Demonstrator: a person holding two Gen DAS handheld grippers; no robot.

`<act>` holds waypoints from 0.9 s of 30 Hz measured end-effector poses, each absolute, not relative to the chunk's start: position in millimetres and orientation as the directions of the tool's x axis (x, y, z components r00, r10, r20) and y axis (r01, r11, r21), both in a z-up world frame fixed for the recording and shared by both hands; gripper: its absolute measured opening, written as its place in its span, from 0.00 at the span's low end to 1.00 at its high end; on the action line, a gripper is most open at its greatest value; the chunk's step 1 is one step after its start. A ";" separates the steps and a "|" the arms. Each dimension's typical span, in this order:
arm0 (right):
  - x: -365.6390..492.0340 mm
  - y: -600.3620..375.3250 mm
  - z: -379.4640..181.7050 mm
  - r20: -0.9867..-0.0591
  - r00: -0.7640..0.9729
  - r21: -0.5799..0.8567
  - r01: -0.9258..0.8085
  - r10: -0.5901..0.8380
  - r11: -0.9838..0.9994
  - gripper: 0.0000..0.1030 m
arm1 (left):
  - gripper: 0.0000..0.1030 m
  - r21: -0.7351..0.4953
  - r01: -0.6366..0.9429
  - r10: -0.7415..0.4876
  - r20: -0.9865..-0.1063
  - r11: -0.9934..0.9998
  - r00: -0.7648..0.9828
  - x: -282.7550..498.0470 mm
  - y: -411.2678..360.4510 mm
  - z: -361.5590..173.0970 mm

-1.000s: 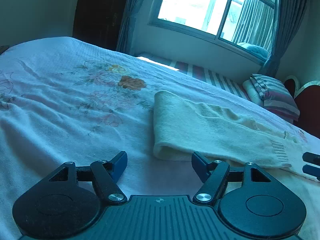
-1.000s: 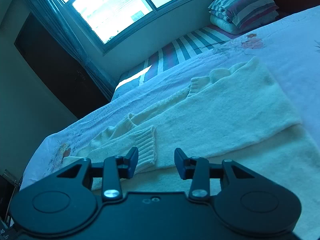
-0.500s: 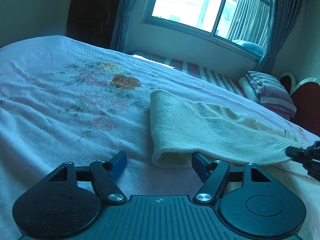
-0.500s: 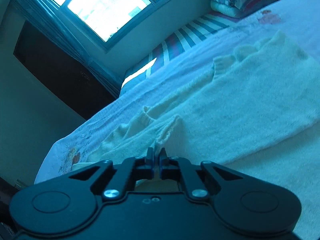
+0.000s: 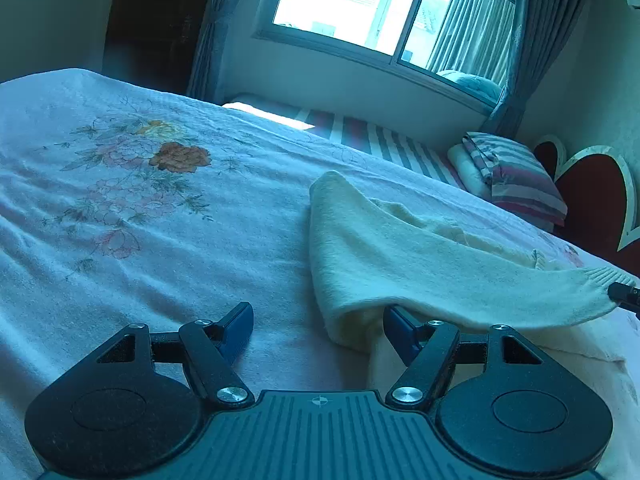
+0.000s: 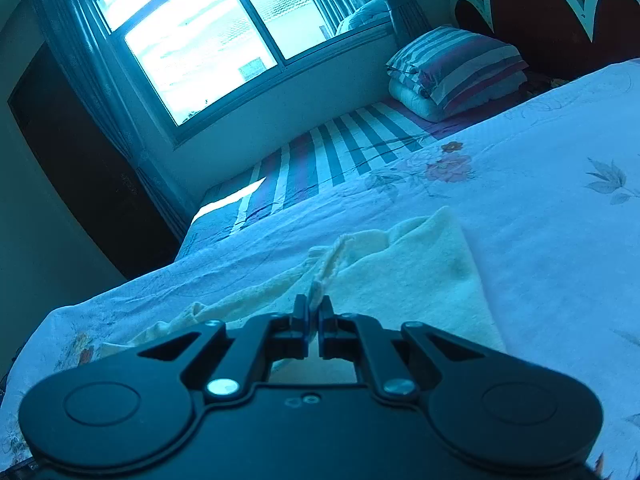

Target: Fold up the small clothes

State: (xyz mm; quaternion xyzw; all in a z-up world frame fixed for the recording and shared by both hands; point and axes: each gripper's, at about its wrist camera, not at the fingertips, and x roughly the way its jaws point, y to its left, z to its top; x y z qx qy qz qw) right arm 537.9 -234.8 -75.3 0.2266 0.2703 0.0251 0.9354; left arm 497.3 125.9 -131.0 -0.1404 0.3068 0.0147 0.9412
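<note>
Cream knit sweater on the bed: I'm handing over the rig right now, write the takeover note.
Right gripper: shut on the ribbed cuff of the cream knit sweater, lifting the sleeve.
Left gripper: open, low at the sweater's near folded edge, holding nothing.
Sweater lies on the pink floral bedspread, already folded lengthwise.
Left: probably lay the sleeve across the body, then fold the sweater shorter.

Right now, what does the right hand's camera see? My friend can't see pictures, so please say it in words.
The right gripper is shut on the ribbed cuff of a cream sweater, lifting it off the flowery bedspread. Behind are a striped pillow and a bright window.
</note>
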 end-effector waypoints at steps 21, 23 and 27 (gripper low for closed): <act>532.6 -279.2 -97.7 -0.541 0.831 0.443 0.149 0.131 0.884 0.06 | 0.69 -0.192 -0.167 0.023 -0.590 0.967 0.807 493.9 116.3 -134.3; 528.7 -280.1 -96.7 -0.541 0.831 0.442 0.149 0.130 0.885 0.06 | 0.69 -0.191 -0.167 0.023 -0.589 0.967 0.808 493.8 116.0 -134.2; 527.8 -282.3 -100.3 -0.557 0.823 0.422 0.164 0.112 0.891 0.05 | 0.69 -0.192 -0.165 0.021 -0.588 0.967 0.808 493.1 117.1 -135.9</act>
